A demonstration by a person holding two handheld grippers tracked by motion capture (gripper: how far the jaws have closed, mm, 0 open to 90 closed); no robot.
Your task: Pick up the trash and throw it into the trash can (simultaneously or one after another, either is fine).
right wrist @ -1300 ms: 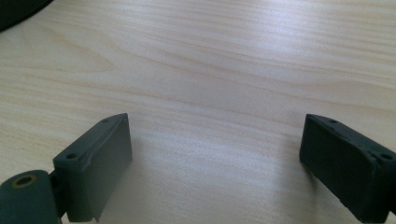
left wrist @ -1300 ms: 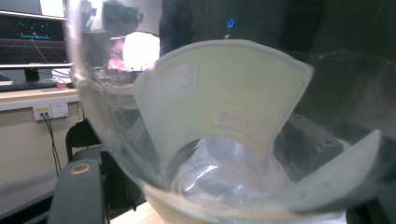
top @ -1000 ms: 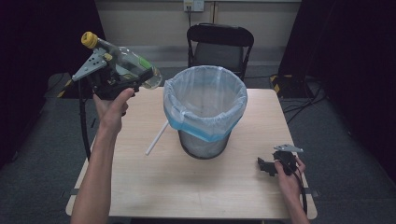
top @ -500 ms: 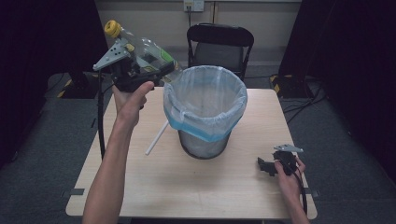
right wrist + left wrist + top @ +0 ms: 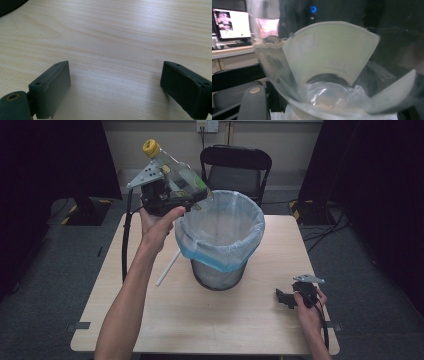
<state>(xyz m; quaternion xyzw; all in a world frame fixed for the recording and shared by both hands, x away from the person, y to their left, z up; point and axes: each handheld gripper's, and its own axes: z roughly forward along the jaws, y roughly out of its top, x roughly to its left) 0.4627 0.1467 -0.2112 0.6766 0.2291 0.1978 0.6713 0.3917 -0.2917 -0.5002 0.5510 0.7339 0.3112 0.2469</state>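
One clear plastic bottle (image 5: 186, 179) (yellow cap) clamped in the left tool (image 5: 167, 195) hangs at the bin (image 5: 220, 237) rim, undropped; right tool (image 5: 291, 298) rests wide apart on the desk (image 5: 225, 320).

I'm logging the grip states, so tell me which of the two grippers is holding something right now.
The left gripper, raised beside the bin's rim, is clamped on a clear plastic bottle. The right gripper rests on the table, jaws open and empty.

A clear, glossy plastic bottle (image 5: 182, 180) with a yellow cap, upper left. Centre, a thin translucent plastic liner (image 5: 220, 227). The table (image 5: 210, 320) is pale matt wood.
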